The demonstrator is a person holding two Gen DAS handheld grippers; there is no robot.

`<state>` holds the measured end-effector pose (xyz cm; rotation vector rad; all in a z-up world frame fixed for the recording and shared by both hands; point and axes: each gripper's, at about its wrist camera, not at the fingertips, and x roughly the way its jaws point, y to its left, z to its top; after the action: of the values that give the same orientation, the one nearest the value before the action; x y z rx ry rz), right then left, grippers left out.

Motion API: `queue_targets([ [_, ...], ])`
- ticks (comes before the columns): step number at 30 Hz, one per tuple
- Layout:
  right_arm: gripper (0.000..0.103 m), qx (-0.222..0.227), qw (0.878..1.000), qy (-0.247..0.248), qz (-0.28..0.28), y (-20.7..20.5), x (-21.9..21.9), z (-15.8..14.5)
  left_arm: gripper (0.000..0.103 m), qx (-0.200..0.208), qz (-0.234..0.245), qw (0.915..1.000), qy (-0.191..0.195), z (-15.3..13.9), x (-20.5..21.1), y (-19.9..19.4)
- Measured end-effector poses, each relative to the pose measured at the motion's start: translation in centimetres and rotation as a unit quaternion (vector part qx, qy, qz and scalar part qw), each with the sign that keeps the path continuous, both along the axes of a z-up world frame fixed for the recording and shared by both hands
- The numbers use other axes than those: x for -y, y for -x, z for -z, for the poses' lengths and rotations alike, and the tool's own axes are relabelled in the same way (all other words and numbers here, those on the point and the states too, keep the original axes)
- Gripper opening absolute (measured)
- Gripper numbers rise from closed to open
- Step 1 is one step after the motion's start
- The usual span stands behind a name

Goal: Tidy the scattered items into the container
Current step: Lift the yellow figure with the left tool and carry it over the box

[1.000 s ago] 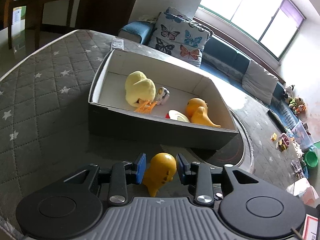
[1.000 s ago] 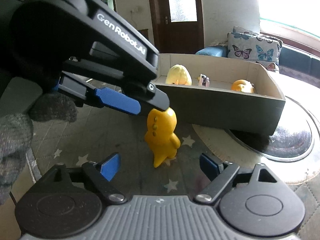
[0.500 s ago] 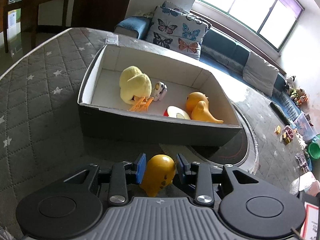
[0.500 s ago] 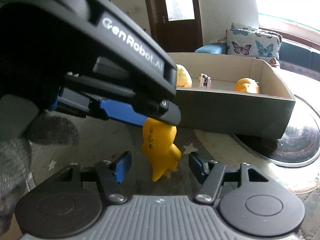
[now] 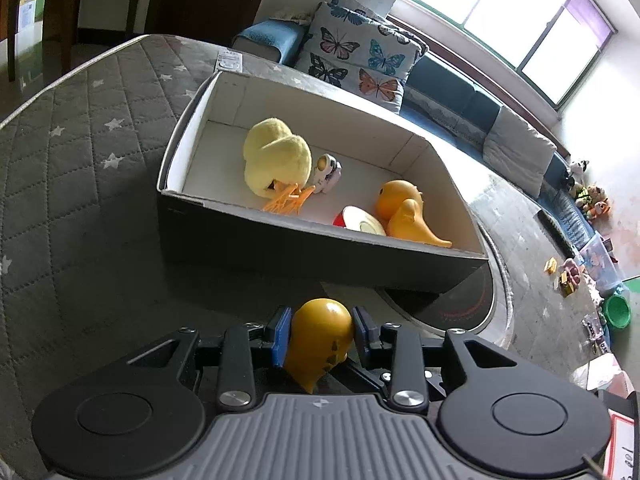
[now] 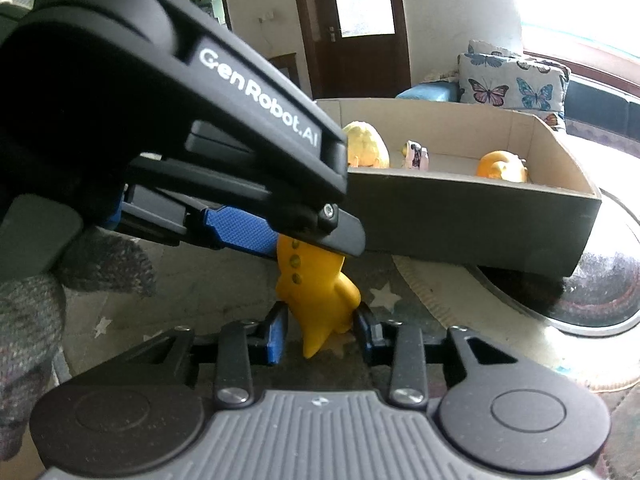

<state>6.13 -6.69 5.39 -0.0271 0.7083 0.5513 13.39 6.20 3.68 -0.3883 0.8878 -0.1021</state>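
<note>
Left gripper pinching yellow toy, its head hidden from right view; right gripper closing around toy's lower end, contact unclear.

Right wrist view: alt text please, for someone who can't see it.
An orange-yellow toy figure hangs above a starred grey mat, its top clamped by the left gripper while the right gripper is closing around its lower end. Behind stands an open cardboard box already holding toys.
</note>
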Motion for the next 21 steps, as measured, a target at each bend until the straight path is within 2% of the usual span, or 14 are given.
queue_targets([
  [12, 0.034, 0.049, 0.999, -0.005, 0.0, -0.3, 1.1, -4.5, 0.036, 0.045, 0.017, 0.9986, 0.024, -4.7, 0.3, -0.3],
  [16, 0.034, 0.067, 0.998, -0.007, 0.006, -1.5, 1.5, -6.0, 0.036, 0.059, 0.022, 0.9977, 0.026, -6.3, 0.7, -1.7],
  [21, 0.034, 0.078, 0.997, -0.002, 0.018, -3.7, 2.1, -6.9, 0.036, 0.064, 0.027, 0.997, 0.035, -6.9, 1.3, -4.1],
])
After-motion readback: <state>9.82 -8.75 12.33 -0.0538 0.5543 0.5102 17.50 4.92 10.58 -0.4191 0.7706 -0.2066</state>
